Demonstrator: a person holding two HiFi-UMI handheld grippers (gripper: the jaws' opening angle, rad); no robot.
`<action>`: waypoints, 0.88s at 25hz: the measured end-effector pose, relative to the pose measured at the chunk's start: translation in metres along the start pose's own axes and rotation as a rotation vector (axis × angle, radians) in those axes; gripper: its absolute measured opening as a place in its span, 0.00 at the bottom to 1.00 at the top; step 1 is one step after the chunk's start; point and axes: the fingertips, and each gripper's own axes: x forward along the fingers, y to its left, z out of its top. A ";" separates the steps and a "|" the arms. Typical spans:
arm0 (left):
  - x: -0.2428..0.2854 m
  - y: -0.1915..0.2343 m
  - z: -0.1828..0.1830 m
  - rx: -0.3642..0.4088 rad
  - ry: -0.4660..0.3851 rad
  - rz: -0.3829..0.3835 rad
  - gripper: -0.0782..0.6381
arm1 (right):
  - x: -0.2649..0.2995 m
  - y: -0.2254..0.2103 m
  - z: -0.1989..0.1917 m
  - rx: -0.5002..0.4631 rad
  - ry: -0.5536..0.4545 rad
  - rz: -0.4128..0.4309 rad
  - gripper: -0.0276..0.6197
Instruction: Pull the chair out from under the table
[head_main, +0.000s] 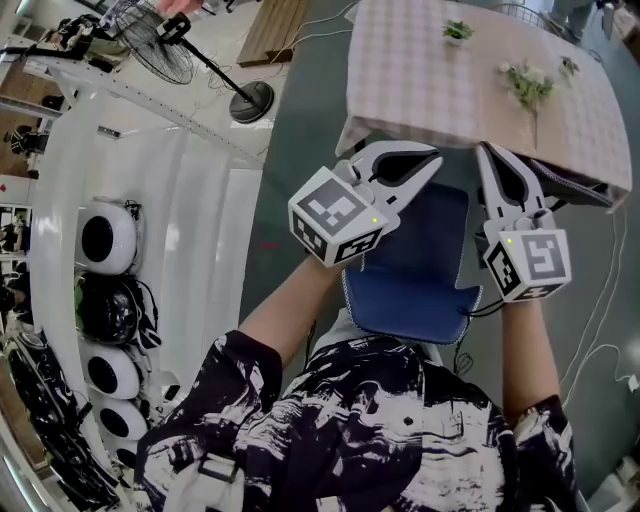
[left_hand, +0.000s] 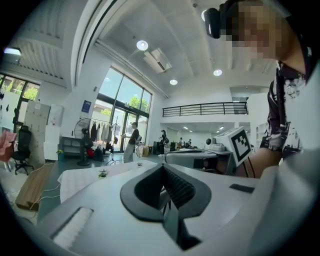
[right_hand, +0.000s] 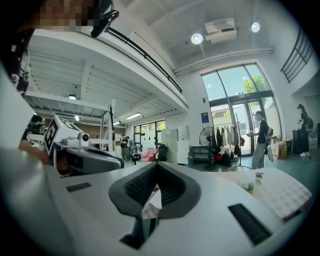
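Note:
The chair's blue seat cushion (head_main: 410, 260) shows just below the edge of the table (head_main: 430, 90), which wears a checked cloth. My left gripper (head_main: 436, 157) hovers above the seat's left side and points toward the table edge. My right gripper (head_main: 485, 150) is above the seat's right side. Both are shut and hold nothing. In the left gripper view the closed jaws of the left gripper (left_hand: 164, 172) point level over the table (left_hand: 95, 177). The right gripper view shows the right gripper (right_hand: 156, 166) shut too, with the table (right_hand: 282, 192) at the right.
Small plants (head_main: 527, 82) stand on the cloth. A floor fan (head_main: 160, 45) stands at the far left, and white rounded machines (head_main: 105, 238) line the left side. Cables (head_main: 600, 300) run along the grey floor at the right. People stand far off by the windows (right_hand: 260, 132).

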 end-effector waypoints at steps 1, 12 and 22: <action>-0.001 0.000 0.001 0.001 0.000 0.000 0.12 | 0.000 0.000 0.000 0.000 0.002 -0.003 0.05; 0.004 0.006 -0.003 -0.001 0.011 0.024 0.11 | 0.002 0.000 -0.006 0.001 0.018 -0.002 0.05; 0.000 0.005 0.002 0.005 0.006 0.030 0.11 | 0.001 0.004 0.002 -0.016 0.008 0.003 0.05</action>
